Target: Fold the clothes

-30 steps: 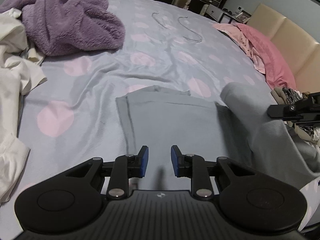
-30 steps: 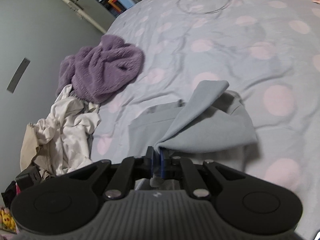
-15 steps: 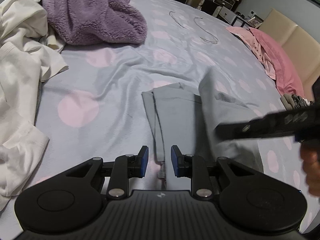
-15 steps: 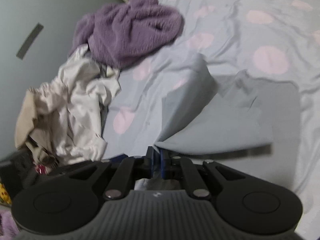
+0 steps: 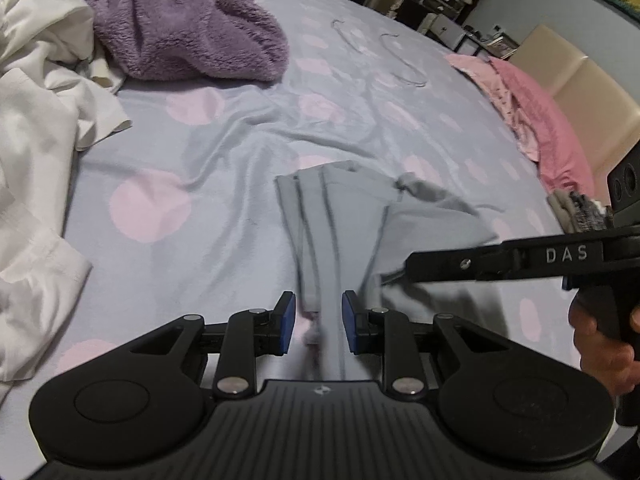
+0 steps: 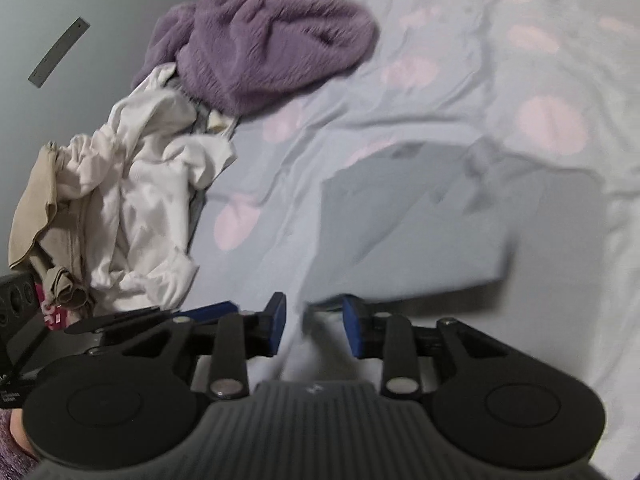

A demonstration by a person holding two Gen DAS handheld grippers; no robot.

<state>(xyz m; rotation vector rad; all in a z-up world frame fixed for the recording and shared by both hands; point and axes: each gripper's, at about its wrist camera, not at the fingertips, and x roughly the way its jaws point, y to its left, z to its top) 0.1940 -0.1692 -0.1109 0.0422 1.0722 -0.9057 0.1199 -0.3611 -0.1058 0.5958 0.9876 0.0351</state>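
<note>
A grey garment (image 5: 340, 232) lies folded into a narrow strip on the dotted bedsheet (image 5: 208, 152). My left gripper (image 5: 318, 322) hovers open over its near end, and the pads do not press the cloth. From the right a person's hand (image 5: 600, 344) holds the right gripper, whose finger (image 5: 440, 268) reaches over the folded flap. In the right wrist view the garment (image 6: 420, 220) lies blurred just ahead of my right gripper (image 6: 314, 322). Its jaws are opening, and the flap's edge sits at the pads without being pinched.
A purple fleece (image 5: 180, 28) and crumpled white clothes (image 5: 40, 120) are heaped at the left. Two wire hangers (image 5: 400, 60) lie at the far side. Pink bedding (image 5: 540, 120) and a beige headboard (image 5: 580, 88) line the right, with a small clothes stack (image 5: 576, 212) beside them.
My right gripper carried the grey flap across and down over the garment, then its jaws parted and the flap dropped flat. My left gripper edged closer to the garment's near end.
</note>
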